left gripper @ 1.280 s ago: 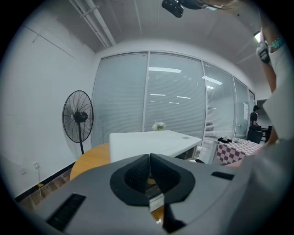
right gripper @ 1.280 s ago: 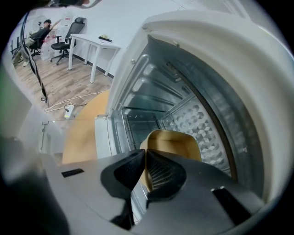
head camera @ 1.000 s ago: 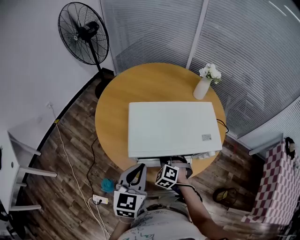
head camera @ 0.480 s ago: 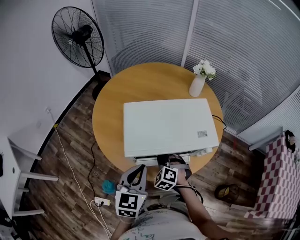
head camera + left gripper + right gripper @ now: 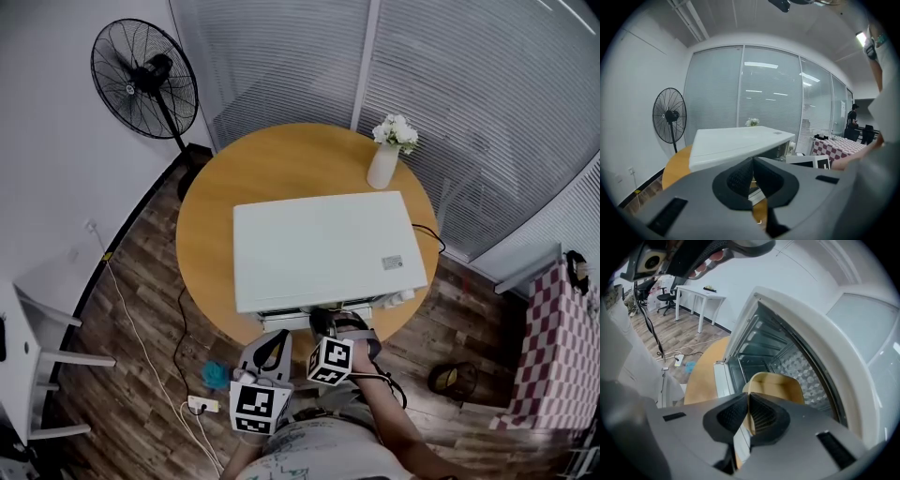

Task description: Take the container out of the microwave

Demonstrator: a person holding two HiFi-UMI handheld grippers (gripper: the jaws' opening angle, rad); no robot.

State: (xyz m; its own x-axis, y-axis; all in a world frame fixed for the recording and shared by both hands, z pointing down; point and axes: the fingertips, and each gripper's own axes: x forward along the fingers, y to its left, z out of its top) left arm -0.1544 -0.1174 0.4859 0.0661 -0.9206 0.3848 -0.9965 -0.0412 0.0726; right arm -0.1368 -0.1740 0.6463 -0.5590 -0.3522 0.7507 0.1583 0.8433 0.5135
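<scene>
Tan container sits inside the open microwave, the right gripper pinched shut on its near rim. It's a thin bite, so dragging it over the sill could tip or drop it. The left gripper hangs back, jaws together on nothing

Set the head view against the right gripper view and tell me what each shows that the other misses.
Only the head view: the standing fan, the vase of white flowers, and the flat top of the microwave.
Only the right gripper view: the microwave's open cavity and the tan container inside it, its near rim pinched in the right tool.
Both: the white microwave, the round wooden table under it, and the power strip on the floor.
</scene>
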